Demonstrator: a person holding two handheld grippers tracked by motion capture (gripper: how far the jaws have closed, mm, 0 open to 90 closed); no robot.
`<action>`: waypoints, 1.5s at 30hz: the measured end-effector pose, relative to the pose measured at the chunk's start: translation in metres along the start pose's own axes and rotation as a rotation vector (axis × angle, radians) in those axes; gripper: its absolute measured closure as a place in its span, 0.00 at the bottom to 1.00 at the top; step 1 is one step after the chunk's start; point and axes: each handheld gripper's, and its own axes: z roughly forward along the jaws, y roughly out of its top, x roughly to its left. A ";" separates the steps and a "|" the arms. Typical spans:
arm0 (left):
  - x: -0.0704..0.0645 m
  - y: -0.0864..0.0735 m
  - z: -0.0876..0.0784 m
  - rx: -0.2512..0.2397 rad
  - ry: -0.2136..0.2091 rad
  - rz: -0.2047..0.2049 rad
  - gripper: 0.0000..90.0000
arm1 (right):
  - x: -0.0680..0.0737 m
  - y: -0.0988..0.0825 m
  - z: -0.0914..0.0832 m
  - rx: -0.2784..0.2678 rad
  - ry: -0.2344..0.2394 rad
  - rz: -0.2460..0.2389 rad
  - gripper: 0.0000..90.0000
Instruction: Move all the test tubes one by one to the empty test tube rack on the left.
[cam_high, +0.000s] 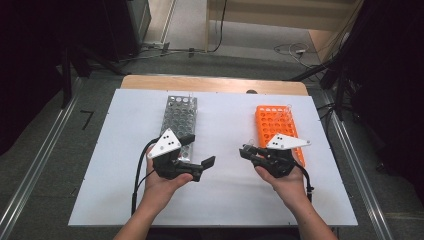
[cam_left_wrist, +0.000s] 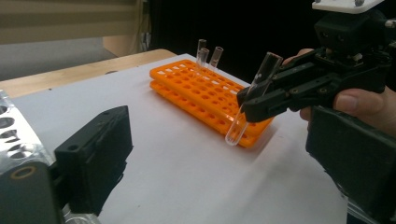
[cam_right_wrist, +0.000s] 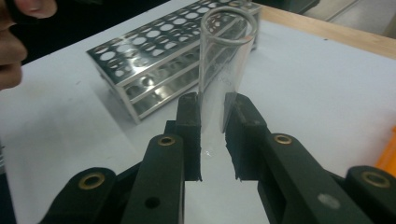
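The right gripper (cam_left_wrist: 247, 100) has its fingers (cam_right_wrist: 189, 130) clamped on a clear glass test tube (cam_right_wrist: 224, 70), gripping it around the middle so that the open mouth stands above the pads and the rounded bottom hangs below. In the left gripper view the tube leans a little, its lower end in the air just in front of the near corner of the orange rack (cam_left_wrist: 205, 95) — above the white counter (cam_left_wrist: 177, 168), not touching it. That orange rack lies on the right part of the counter and carries three more tubes (cam_left_wrist: 208, 58) upright at its far end. The left gripper (cam_high: 197, 150) hovers over the near end of the steel rack (cam_high: 178, 117), which lies on the left part of the counter; its fingers stand apart with nothing between them. The two grippers face each other across the middle of the counter — near one another, but not touching.
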 end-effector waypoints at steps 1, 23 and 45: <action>-0.002 0.000 0.002 0.001 0.000 -0.001 0.14 | 0.007 0.001 0.003 0.006 0.013 -0.012 0.82; -0.025 0.000 0.018 0.048 -0.115 0.075 0.72 | 0.053 0.006 0.026 0.061 0.121 -0.095 0.82; -0.026 0.000 0.016 0.051 -0.052 0.112 0.84 | 0.061 0.008 0.030 0.061 0.131 -0.112 0.73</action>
